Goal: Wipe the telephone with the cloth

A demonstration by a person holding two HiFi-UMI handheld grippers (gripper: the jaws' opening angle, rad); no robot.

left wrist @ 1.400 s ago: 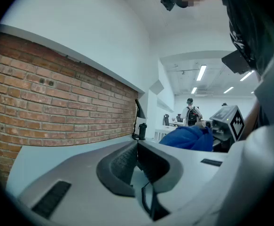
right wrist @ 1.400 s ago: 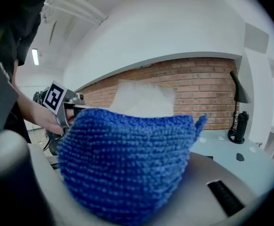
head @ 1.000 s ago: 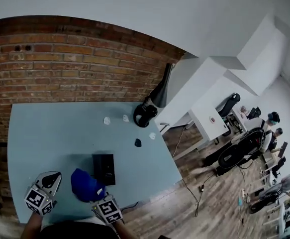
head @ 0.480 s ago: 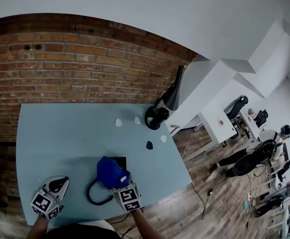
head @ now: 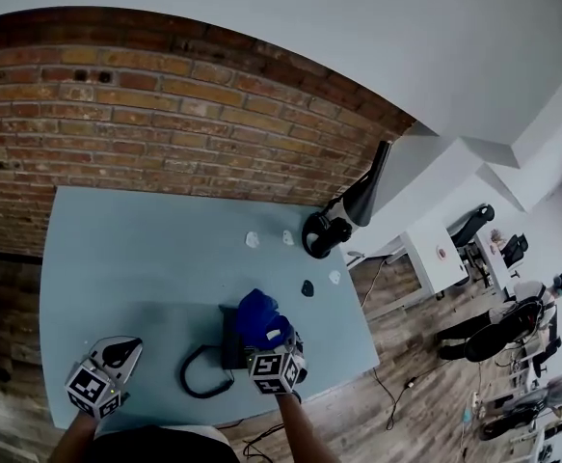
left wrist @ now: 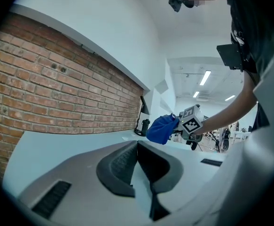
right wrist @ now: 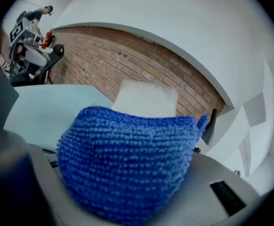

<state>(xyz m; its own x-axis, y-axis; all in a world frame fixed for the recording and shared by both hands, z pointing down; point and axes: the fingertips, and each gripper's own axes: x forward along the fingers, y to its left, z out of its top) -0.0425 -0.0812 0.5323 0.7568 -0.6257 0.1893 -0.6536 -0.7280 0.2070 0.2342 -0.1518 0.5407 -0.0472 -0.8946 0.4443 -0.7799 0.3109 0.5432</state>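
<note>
A black telephone (head: 229,343) lies on the light blue table (head: 136,258) near its front edge, with its black cord (head: 201,379) looped to the left. My right gripper (head: 267,336) is shut on a blue knitted cloth (head: 258,316), which rests over the telephone's right part. That cloth (right wrist: 127,159) fills the right gripper view and hides the jaws' tips. My left gripper (head: 115,353) hovers at the front left, well apart from the telephone. In the left gripper view its pads (left wrist: 122,166) meet at the tip with nothing between them, and the cloth (left wrist: 161,128) shows far ahead.
A black desk lamp (head: 343,215) stands at the table's far right corner. Small white scraps (head: 252,239) and a small dark piece (head: 307,287) lie behind the telephone. A brick wall (head: 165,123) runs along the back; the table's right edge drops to wooden floor.
My right gripper has carried the cloth from left of the telephone across it to its right part. The cord has come into view. My left gripper has stayed at the front left.
</note>
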